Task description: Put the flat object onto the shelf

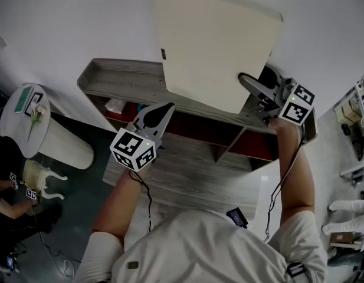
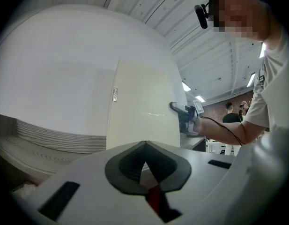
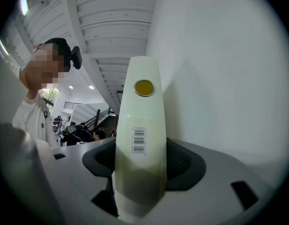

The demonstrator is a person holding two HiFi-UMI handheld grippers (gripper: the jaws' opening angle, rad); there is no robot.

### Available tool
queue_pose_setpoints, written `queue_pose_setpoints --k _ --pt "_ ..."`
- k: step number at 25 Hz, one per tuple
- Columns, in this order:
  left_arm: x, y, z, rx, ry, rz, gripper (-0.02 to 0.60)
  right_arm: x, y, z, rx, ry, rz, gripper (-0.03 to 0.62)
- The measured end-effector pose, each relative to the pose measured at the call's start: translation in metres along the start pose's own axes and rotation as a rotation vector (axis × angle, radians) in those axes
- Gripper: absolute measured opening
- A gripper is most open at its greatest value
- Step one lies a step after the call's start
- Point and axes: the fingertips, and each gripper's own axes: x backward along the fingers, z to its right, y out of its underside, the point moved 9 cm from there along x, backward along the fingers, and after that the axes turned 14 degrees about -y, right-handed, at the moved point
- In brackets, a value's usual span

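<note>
One panel, clamped at its edge
Right gripper gripped the cream panel upright at the grey shelf top, against a white wall; left gripper was closed, empty.

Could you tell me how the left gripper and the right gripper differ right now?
The right gripper is clamped on the cream board's right edge; the left gripper holds nothing, its jaws together. The right gripper is at the shelf's top; the left gripper is in front of the shelf, apart from the board. Both carry a marker cube.
</note>
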Motion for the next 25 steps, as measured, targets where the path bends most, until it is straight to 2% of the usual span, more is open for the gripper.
queue_pose_setpoints --k 12,25 --pt "0.001 -0.004 0.005 -0.001 0.006 -0.001 0.015 -0.001 -0.001 -0.002 0.014 0.012 0.022 0.308" --pt "0.014 -0.001 0.008 0.003 0.028 -0.003 0.015 0.016 -0.013 -0.021 0.068 0.121 0.048 0.314"
